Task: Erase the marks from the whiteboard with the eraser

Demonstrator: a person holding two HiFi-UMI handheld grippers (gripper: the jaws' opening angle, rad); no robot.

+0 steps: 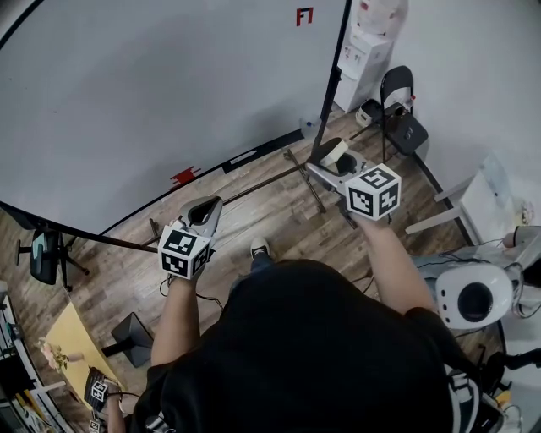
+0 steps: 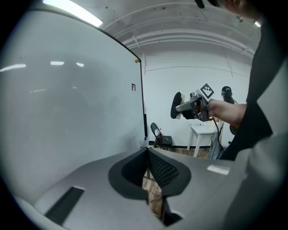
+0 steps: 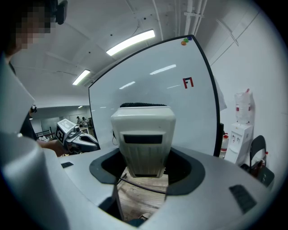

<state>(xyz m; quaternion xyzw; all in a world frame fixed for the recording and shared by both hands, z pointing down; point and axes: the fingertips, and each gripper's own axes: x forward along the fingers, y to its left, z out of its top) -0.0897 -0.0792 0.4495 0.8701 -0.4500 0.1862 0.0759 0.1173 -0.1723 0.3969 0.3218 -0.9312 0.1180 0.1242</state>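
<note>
The whiteboard (image 1: pixel 152 93) stands on a wheeled frame ahead and to my left. It carries a small red mark (image 1: pixel 304 15) near its top right corner and another red mark (image 1: pixel 184 176) low by its bottom edge. My right gripper (image 1: pixel 328 162) is shut on the cream eraser (image 1: pixel 336 150), black felt facing the board, held off the board's right edge. In the right gripper view the eraser (image 3: pixel 143 130) stands upright between the jaws of that gripper (image 3: pixel 143 157). My left gripper (image 1: pixel 207 210) hangs shut and empty below the board, its jaws (image 2: pixel 148 155) meeting at the tips.
A water dispenser (image 1: pixel 363 51) and a black folding chair (image 1: pixel 397 101) stand right of the board. A white table (image 1: pixel 473 199) and a white rounded machine (image 1: pixel 473 296) are at the right. The board's stand legs (image 1: pixel 300 173) cross the wooden floor.
</note>
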